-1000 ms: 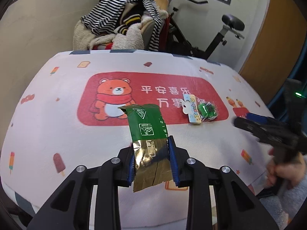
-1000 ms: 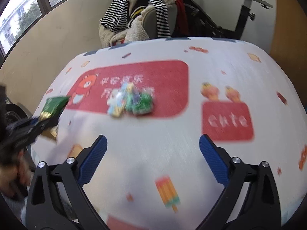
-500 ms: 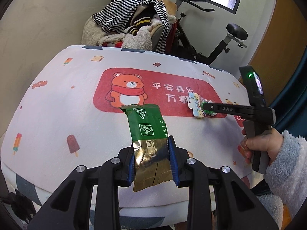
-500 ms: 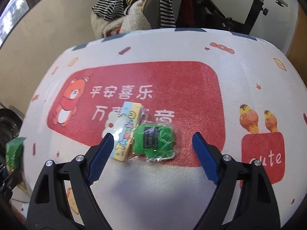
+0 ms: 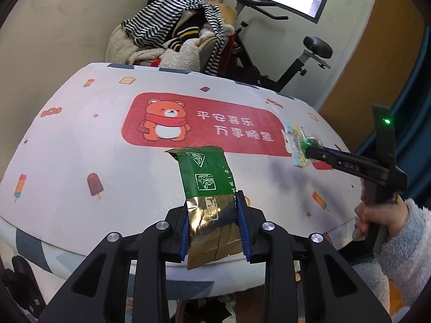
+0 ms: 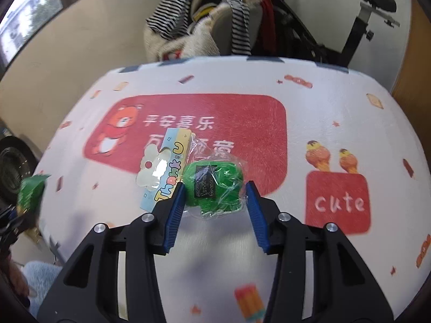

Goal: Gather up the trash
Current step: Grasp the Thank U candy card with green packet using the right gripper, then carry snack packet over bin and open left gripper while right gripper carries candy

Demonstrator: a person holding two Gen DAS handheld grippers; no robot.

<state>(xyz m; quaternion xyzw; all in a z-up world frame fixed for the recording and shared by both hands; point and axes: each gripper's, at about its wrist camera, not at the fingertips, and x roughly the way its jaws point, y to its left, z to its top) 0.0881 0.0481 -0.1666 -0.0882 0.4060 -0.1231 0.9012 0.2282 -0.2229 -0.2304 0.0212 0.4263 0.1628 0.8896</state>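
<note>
**Now the second piece of trash is bracketed by the right gripper**

Now the clear bag with the green item [image 6: 212,185] is seen in the centre of the right wrist view, lying on the lower edge of the red panel of the tablecloth [image 6: 336,102], with its pastel "Thank U" card [image 6: 167,172] just to the left. The right gripper [image 6: 215,196] has been brought around it: the blue pads stand on either side of the green bundle, narrowed to roughly its width, the left pad touching or nearly touching the plastic, a slim gap visible at the right pad. A firm hold cannot be confirmed; the jaws are judged as partly closed and not yet clamped.

Half a second ago the same jaws were spread far wider, with both bag and card lying between them; a second ago the bag was well ahead of the gripper and blurred. The approach has therefore been finished and the closing begun, and the card has been left outside the left finger, so it may be only dragged along or left behind.

In the left wrist view the green and gold foil wrapper [image 5: 212,202] is pinched by its gold end in the left gripper [image 5: 214,223], closed tight on it, its green end jutting towards mid-frame above the cloth. That grip is unchanged across all three moments. At the right of that view the right gripper is seen reaching the bag, where earlier it was held off the table's edge.
</note>
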